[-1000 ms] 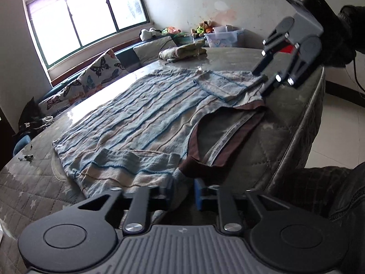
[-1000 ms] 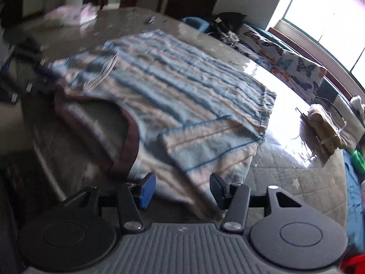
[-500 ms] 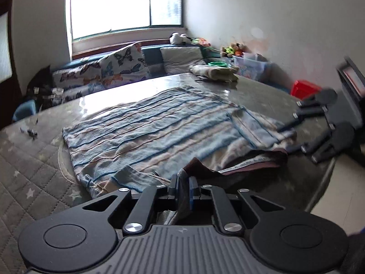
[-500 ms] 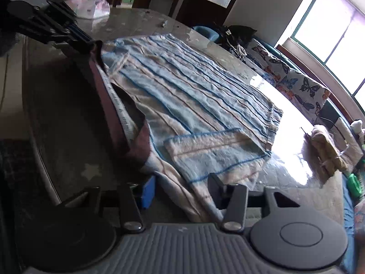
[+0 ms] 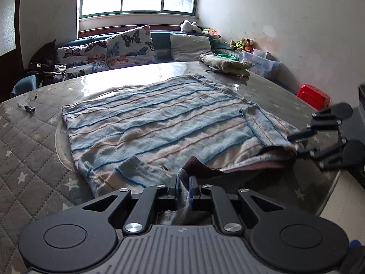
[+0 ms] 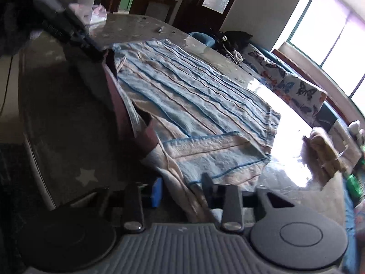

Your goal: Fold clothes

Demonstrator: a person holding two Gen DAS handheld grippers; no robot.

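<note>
Altogether, one round table [image 5: 34, 159], quilted grey with stars, is carrying a single striped shirt [image 5: 155, 123], and two grippers are working at its near edge. The shirt is lying flat ahead of both grippers, blue and pale bands running across it, with its dark red collar band [image 6: 123, 109] facing the table's edge and both short sleeves folded onto the body. One folded beige cloth [image 5: 224, 62] is sitting on the far side of the table, well beyond the shirt, and behind it three cushions [image 5: 132, 45] are lining a bench under the window. One red stool [image 5: 313, 96] is standing off past the table's edge, beyond the right gripper as the left wrist camera sees it.

The left gripper [image 5: 183, 186] is pinching the shirt's shoulder by the collar, its jaws drawn narrow on the fabric. The right gripper [image 6: 182, 188] is straddling the other shoulder with a wide gap between its fingers [image 6: 157, 191], cloth lying between them but not squeezed.

Compared with a second ago, the left gripper has closed from a narrow gap onto the fabric and is now holding it slightly raised; the collar band, slack and curved then, is now stretched nearly straight between the two grippers. The right gripper has come down from above the table to the shirt's edge.
</note>
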